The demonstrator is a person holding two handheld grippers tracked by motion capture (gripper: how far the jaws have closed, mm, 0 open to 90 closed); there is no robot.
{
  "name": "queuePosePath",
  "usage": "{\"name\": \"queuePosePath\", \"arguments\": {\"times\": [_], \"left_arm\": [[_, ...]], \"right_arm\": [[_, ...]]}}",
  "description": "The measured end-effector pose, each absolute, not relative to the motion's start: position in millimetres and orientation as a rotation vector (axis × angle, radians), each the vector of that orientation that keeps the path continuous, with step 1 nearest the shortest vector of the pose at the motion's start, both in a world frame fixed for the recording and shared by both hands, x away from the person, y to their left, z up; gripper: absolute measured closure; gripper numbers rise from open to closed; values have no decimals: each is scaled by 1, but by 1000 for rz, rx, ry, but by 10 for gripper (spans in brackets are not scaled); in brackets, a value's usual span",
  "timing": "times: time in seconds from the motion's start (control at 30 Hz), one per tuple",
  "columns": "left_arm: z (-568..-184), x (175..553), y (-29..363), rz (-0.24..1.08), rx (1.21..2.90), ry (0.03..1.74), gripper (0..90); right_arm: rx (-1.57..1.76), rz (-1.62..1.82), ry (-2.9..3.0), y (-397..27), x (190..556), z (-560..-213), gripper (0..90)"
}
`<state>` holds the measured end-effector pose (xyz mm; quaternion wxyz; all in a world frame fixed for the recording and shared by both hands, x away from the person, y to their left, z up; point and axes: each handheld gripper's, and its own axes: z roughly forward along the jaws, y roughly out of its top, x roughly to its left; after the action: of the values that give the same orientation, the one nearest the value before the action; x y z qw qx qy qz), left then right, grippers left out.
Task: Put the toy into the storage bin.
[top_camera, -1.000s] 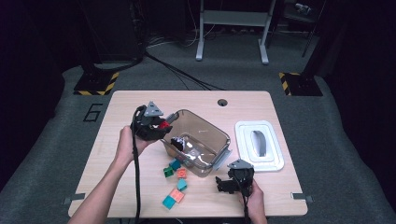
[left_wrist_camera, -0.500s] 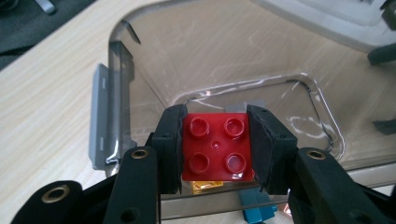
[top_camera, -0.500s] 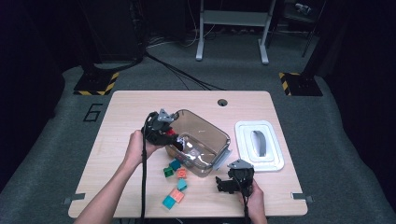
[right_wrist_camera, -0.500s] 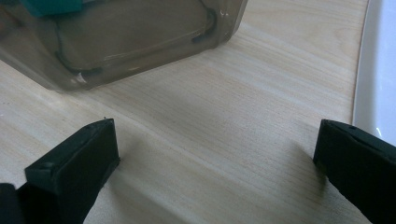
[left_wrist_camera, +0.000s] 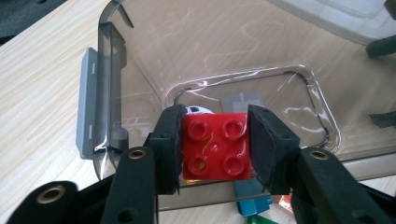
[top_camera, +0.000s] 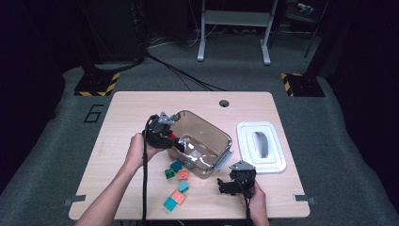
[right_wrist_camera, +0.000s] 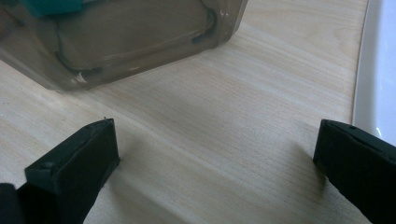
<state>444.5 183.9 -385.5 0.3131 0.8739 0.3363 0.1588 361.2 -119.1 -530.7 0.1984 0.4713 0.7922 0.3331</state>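
Red brick (left_wrist_camera: 215,145), between left hand-held gripper (left_wrist_camera: 214,148) pads, over bin (left_wrist_camera: 112,70)

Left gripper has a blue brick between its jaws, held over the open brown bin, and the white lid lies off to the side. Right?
Not quite: the brick is red, not blue, as the left gripper view shows. The rest holds: the left gripper has it between its jaws, which have just been opening, over the open brown bin, and the white lid lies beside it.
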Motion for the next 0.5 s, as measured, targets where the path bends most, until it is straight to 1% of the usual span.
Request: {"name": "queuePosePath", "arguments": {"times": [0.13,0.33,0.4,0.5], "left_arm": [[-383,442,189,432,2289,910,391],[-376,427,200,468,2254,905,222],[-375,421,204,476,2249,905,185],[-376,411,211,486,2228,909,157]], "right_arm": [[1318,932,2216,-119,361,-531,0],[1319,932,2216,-119,361,-531,0],[1319,932,2216,-119,361,-531,0],[1319,932,2216,-119,361,-531,0]]}}
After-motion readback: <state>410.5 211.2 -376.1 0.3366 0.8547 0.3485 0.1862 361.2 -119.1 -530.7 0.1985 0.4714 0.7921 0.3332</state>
